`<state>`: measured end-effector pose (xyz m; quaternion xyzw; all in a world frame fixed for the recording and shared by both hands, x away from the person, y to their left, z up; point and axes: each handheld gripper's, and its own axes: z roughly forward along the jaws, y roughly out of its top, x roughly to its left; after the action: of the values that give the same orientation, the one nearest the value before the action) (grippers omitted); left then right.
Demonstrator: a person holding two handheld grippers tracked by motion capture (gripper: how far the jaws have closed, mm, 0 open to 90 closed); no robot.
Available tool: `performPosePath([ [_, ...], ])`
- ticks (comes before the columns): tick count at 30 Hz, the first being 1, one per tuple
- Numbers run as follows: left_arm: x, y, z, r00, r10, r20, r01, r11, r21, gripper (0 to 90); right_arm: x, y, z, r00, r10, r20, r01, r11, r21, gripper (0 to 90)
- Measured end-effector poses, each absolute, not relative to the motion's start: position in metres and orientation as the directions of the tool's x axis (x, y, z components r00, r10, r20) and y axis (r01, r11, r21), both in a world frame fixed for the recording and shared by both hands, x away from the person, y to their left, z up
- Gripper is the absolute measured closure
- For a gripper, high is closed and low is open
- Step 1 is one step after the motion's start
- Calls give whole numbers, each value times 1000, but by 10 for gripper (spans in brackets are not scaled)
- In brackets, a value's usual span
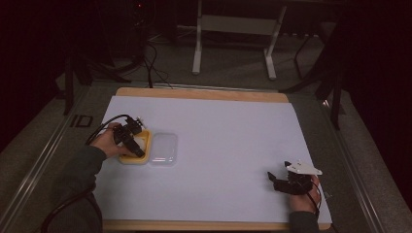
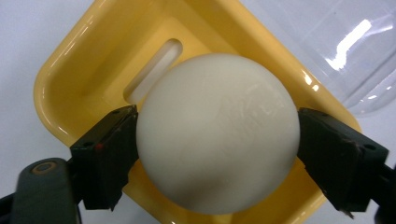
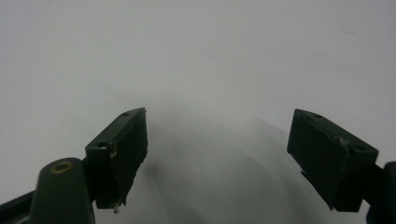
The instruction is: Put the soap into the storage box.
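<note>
A white ball (image 2: 217, 133) rests in a yellow tray (image 2: 70, 70) that has a slot in its floor. My left gripper (image 2: 217, 140) reaches down into the tray (image 1: 127, 159), and the ball sits between its jaws, one close on each side. They look open, not squeezing it. From above, my left gripper (image 1: 139, 150) is over the tray at the left of the white sheet. My right gripper (image 1: 273, 179) rests low at the near right, open and empty, with bare sheet between its fingers (image 3: 121, 144).
A clear plastic lid (image 1: 163, 148) lies right beside the tray, on its right. The white sheet (image 1: 218, 126) covers a wooden table. Dark floor, cables and a white stand's legs (image 1: 233, 43) lie beyond the far edge.
</note>
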<state>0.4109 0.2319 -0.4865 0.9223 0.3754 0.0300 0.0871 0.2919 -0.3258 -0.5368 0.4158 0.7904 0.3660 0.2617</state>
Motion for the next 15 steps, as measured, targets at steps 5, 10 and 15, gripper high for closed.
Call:
performPosePath([
  [5,410,234,-481,717,696,-45,689,-697,196,71,292,-325,-537,-520,847,-113,466,392,793,200],
  [10,407,233,-474,725,688,-32,676,-703,222,37,292,-325,-537,-523,844,-117,466,397,791,200],
  [15,402,233,-459,724,690,-15,661,-687,303,70,292,-325,-537,-522,845,-116,466,396,791,201],
])
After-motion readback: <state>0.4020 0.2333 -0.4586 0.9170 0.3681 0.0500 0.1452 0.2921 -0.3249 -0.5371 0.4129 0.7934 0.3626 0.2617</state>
